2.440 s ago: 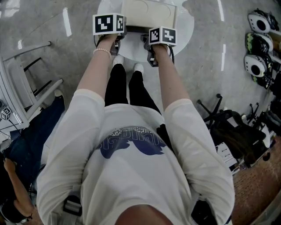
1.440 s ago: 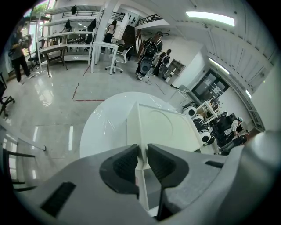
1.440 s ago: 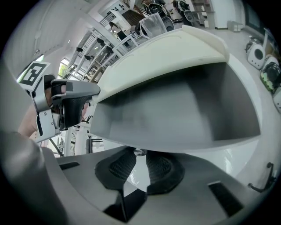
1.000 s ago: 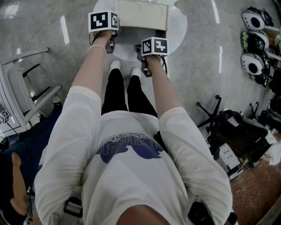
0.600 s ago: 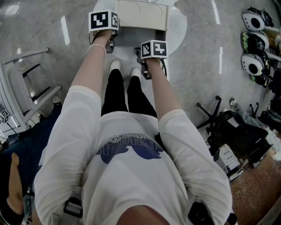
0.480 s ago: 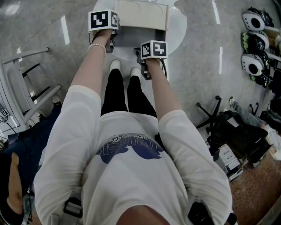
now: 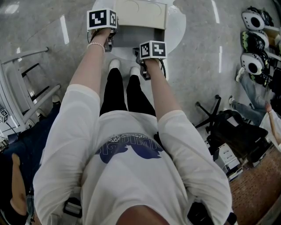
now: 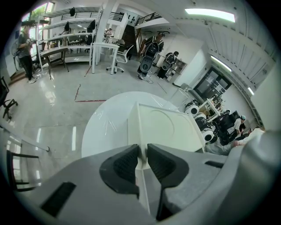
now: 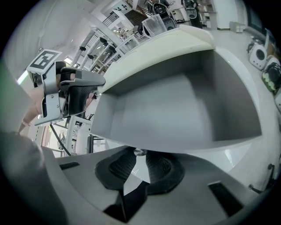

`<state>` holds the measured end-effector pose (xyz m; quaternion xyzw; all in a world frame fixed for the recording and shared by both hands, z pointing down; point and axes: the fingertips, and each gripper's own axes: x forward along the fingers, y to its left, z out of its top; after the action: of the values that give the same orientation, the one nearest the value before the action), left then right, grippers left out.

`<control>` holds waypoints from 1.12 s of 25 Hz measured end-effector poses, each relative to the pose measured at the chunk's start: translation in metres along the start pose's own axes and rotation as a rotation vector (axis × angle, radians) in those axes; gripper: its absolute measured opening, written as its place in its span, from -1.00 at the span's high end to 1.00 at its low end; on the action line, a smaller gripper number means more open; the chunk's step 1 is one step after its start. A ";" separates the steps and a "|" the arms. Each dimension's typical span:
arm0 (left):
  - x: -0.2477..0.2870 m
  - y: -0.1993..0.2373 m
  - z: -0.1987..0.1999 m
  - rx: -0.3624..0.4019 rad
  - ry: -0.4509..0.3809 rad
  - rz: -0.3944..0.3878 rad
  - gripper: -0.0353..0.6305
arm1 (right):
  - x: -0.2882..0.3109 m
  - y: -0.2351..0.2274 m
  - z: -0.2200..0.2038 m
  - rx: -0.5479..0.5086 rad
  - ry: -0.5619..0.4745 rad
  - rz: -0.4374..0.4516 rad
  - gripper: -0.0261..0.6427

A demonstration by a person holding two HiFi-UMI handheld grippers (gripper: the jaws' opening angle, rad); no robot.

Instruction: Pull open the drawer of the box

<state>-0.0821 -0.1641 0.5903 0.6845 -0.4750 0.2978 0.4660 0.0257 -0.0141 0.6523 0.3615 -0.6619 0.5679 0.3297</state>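
A cream box [image 7: 141, 13] stands on a round white table [image 7: 176, 30]. Its grey drawer [image 7: 131, 37] is slid out toward me and is empty inside [image 9: 175, 110]. My right gripper [image 9: 139, 159], under its marker cube [image 7: 153, 49], is shut on the small metal drawer knob [image 9: 139, 152] at the drawer's front. My left gripper [image 8: 141, 154], under its marker cube [image 7: 101, 18], is shut on the near left edge of the box [image 8: 162, 127]. It also shows in the right gripper view as the left gripper [image 9: 74, 94] at the drawer's left.
Several helmets [image 7: 257, 44] lie on the floor at the right, with a black office chair [image 7: 228, 127] nearer. A white metal frame [image 7: 22, 88] stands at the left. A person [image 7: 17, 176] is at the lower left and another person [image 7: 259, 101] at the right edge.
My right gripper has drawn back toward me with the knob, and the drawer has slid further out. The left gripper has stayed on the box.
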 end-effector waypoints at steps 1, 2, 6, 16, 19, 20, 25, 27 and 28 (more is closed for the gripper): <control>0.000 0.000 0.000 0.001 0.001 -0.001 0.66 | 0.000 0.000 0.000 0.001 0.000 0.000 0.73; 0.000 0.000 0.000 0.001 0.002 -0.001 0.66 | 0.000 0.000 0.000 0.001 0.000 0.000 0.73; 0.001 0.000 -0.001 0.002 0.001 0.002 0.66 | 0.000 0.000 -0.001 0.000 -0.002 0.001 0.73; 0.000 0.002 0.000 -0.008 0.000 0.004 0.66 | 0.001 -0.001 -0.011 0.001 0.012 0.001 0.73; 0.000 0.002 -0.001 -0.006 -0.001 0.004 0.66 | 0.002 -0.002 -0.015 0.001 0.017 0.000 0.73; 0.000 0.002 -0.001 -0.006 -0.002 0.005 0.66 | 0.002 -0.002 -0.017 -0.001 0.020 -0.002 0.73; 0.000 0.001 0.000 -0.007 -0.003 0.006 0.66 | 0.002 -0.001 -0.018 -0.001 0.020 0.003 0.73; 0.000 0.002 -0.001 -0.007 -0.003 0.006 0.66 | 0.003 -0.001 -0.019 -0.003 0.022 0.001 0.73; 0.000 0.002 -0.001 -0.008 -0.002 0.006 0.66 | 0.003 -0.001 -0.019 -0.001 0.022 0.002 0.73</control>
<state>-0.0835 -0.1638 0.5915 0.6815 -0.4788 0.2967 0.4671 0.0258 0.0041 0.6577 0.3544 -0.6590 0.5717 0.3367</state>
